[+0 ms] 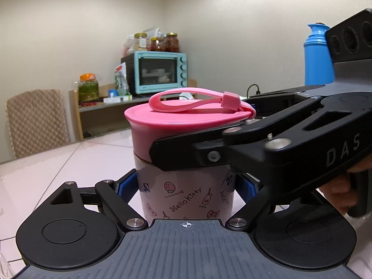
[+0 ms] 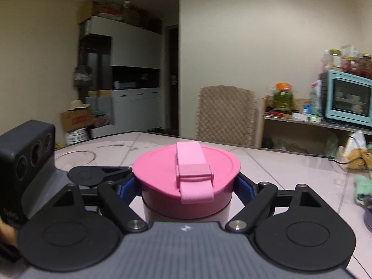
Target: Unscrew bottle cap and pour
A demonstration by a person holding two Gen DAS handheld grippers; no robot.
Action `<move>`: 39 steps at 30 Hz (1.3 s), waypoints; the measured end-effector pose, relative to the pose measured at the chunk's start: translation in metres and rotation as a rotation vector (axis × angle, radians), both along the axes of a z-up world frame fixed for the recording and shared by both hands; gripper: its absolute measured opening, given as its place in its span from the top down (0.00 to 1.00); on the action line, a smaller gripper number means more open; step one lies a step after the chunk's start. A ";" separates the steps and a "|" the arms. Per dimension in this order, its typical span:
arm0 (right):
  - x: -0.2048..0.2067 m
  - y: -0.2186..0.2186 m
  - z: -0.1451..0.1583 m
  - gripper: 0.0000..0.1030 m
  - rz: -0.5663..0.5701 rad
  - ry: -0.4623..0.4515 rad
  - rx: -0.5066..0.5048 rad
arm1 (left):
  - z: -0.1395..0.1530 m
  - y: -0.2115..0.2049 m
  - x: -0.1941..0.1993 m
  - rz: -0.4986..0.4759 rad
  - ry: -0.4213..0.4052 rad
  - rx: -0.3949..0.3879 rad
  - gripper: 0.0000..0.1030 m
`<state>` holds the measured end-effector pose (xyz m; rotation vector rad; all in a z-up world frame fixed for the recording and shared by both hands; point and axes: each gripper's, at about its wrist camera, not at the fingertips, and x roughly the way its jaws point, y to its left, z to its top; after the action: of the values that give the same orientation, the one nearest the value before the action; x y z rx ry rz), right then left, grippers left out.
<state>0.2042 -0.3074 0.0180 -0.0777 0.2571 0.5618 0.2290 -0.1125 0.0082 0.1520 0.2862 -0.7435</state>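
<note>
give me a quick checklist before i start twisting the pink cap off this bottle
1. Left tongs clamped on the bottle body below the cap: ok, blue pads sit against both sides.
2. Right tongs closed on the pink cap: ok, pads press its sides.
3. Bottle upright on the table: ok.
4. Cap still fully seated: ok, only a thin seam shows at the body.
5. Strap clear of the pads: ok, it lies across the cap top.
6. Somewhere to pour into: cannot tell, no cup shows in either view.
</note>
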 end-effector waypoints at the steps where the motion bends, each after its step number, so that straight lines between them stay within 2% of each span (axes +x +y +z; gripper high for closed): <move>1: 0.003 -0.005 0.000 0.18 0.037 0.002 -0.003 | 0.000 0.000 0.000 0.000 0.000 0.000 0.13; 6: 0.023 -0.027 0.004 0.18 0.241 0.020 -0.024 | 0.000 0.001 0.000 0.000 0.000 -0.001 0.13; 15: 0.046 -0.048 0.012 0.18 0.500 0.042 -0.042 | 0.000 0.000 0.000 0.000 0.000 -0.001 0.14; 20: 0.049 -0.051 0.017 0.17 0.551 0.043 -0.051 | 0.000 0.000 0.000 0.000 0.000 -0.001 0.13; 24: 0.038 -0.048 0.020 0.16 0.501 0.043 -0.050 | 0.000 0.001 0.000 0.000 0.000 -0.002 0.13; 26: 0.032 -0.049 0.021 0.09 0.454 0.038 -0.044 | 0.000 0.001 0.000 0.000 0.000 -0.002 0.13; 36: -0.004 -0.037 0.019 0.05 0.188 0.009 -0.030 | 0.000 0.002 0.000 -0.001 0.000 -0.002 0.13; 39: -0.013 -0.026 0.015 0.05 0.133 -0.013 -0.053 | 0.000 0.002 0.000 0.000 0.000 -0.002 0.13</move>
<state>0.1914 -0.3330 0.0326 -0.1510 0.2554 0.6862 0.2292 -0.1101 0.0085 0.1504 0.2850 -0.7442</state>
